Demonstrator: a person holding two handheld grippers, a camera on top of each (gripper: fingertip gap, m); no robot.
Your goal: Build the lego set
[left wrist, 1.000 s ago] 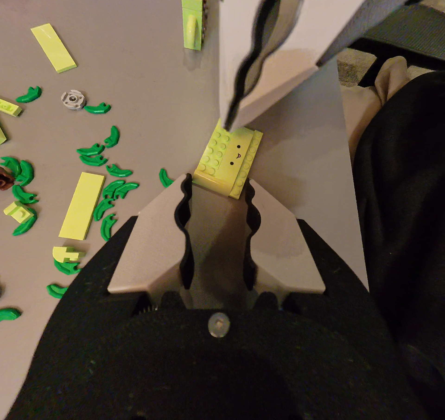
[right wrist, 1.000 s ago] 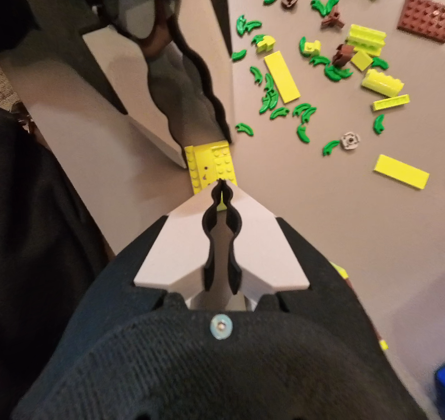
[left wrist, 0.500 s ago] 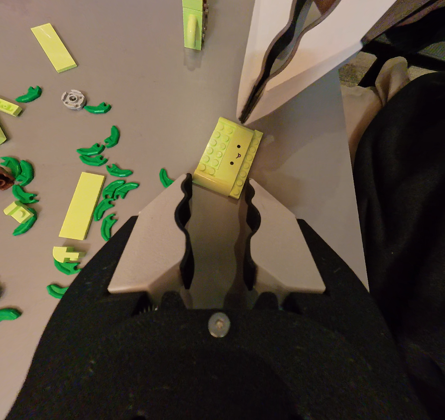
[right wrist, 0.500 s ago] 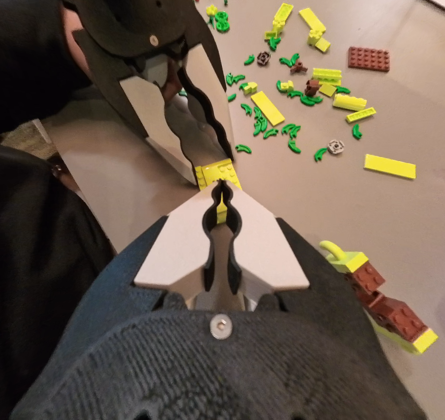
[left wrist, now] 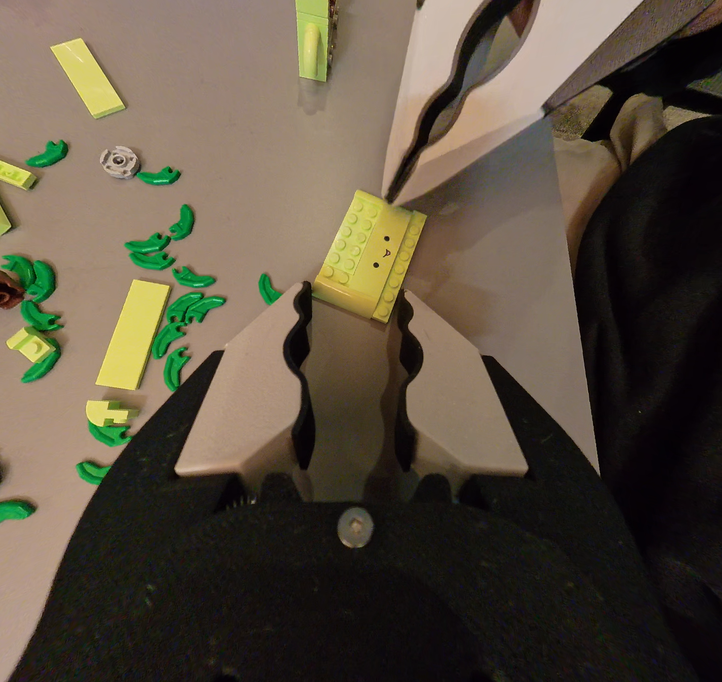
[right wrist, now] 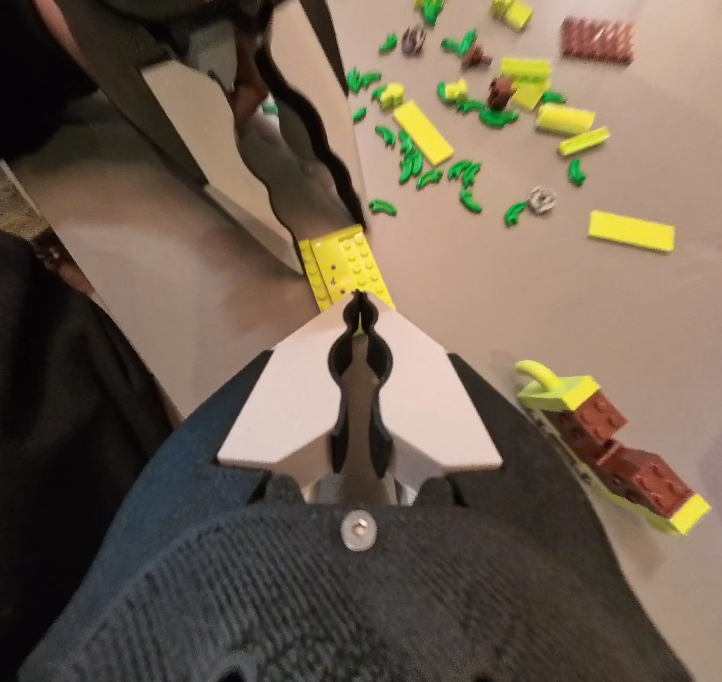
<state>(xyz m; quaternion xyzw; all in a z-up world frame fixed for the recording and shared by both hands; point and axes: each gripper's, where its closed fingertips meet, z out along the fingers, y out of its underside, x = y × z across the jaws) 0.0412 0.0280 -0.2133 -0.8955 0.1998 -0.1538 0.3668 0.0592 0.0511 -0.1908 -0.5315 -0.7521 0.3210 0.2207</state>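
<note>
lime plate assembly (left wrist: 371, 260) with a small printed face, lying flat on the grey table (left wrist: 234, 116) close to its near edge. left gripper (left wrist: 353, 296): jaws parted, one fingertip at each near corner of the assembly; whether they press on it cannot be told. right gripper (right wrist: 360, 296): jaws drawn together with nothing visibly between them, tips at the opposite end of the assembly (right wrist: 344, 268). beyond it, on the table: a brown-and-lime sub-build (left wrist: 315, 18) with a curved lime hook, a scatter of green leaf pieces (left wrist: 183, 303), flat lime tiles (left wrist: 133, 335), and a grey round piece (left wrist: 118, 162). right wrist view is motion-blurred.
</note>
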